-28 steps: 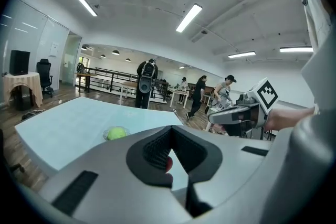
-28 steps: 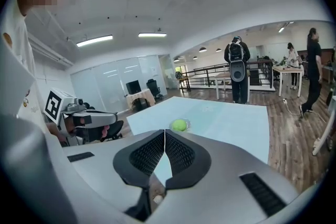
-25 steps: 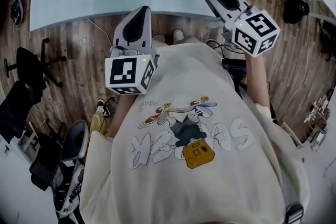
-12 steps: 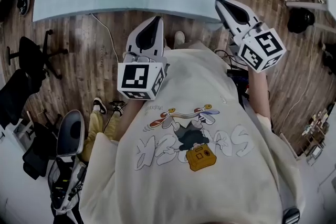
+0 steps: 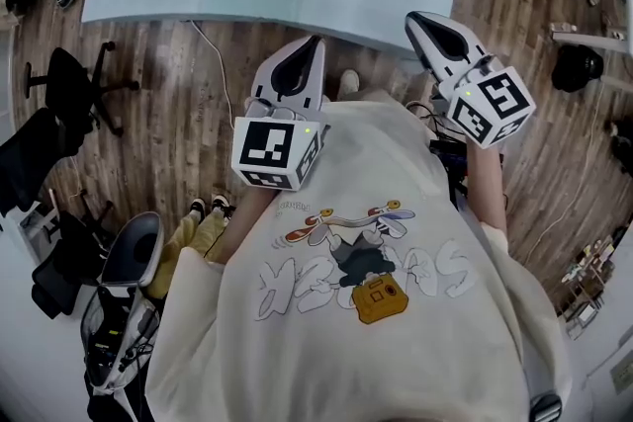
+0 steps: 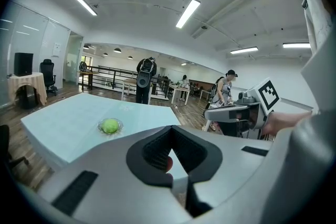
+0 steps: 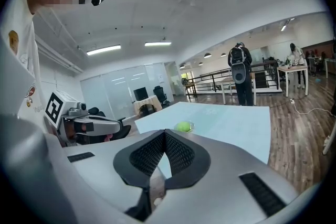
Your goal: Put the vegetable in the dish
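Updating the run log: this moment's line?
left tool shut, empty | right tool shut, empty | round green vegetable in clear glass dish on pale blue table

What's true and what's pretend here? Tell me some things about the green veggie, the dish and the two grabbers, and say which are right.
1. The green vegetable lies in the dish on the table. True.
2. The left gripper holds the vegetable. False: its jaws are shut on nothing, away from the dish.
3. The right gripper has its jaws wide open. False: they are together.
4. The floor is wooden. True.
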The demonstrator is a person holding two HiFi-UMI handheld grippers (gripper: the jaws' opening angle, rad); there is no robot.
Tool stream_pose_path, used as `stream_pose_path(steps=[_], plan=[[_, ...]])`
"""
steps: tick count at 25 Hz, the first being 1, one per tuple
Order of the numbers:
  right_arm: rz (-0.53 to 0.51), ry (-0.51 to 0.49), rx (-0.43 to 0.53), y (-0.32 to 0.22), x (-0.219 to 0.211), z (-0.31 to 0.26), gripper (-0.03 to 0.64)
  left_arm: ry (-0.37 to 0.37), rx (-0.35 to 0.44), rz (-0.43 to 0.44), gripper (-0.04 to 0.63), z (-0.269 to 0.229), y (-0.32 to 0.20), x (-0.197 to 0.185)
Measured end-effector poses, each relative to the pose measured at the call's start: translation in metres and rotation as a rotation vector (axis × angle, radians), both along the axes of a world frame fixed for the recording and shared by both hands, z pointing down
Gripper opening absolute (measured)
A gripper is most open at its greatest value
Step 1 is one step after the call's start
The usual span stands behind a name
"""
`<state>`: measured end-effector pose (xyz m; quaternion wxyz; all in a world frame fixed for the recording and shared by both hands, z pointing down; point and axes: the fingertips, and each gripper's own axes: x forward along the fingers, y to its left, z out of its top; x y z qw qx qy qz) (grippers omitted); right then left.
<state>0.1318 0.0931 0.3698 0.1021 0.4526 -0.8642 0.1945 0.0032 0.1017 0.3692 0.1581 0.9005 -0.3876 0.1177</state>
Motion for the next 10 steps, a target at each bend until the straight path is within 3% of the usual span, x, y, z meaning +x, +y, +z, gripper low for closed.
stream_pose_path(steps=[5, 10], plan=[[-0.025, 0.04, 0.003, -0.008, -0.005, 0.013, 0.021, 0.001, 0.02, -0.01, 0.008, -0.008, 0.002, -0.012], [-0.036, 0.039, -0.086, -0.014, 0.001, 0.071, 0.021, 0.001, 0.027, -0.007, 0.008, 0.004, -0.002, -0.013]])
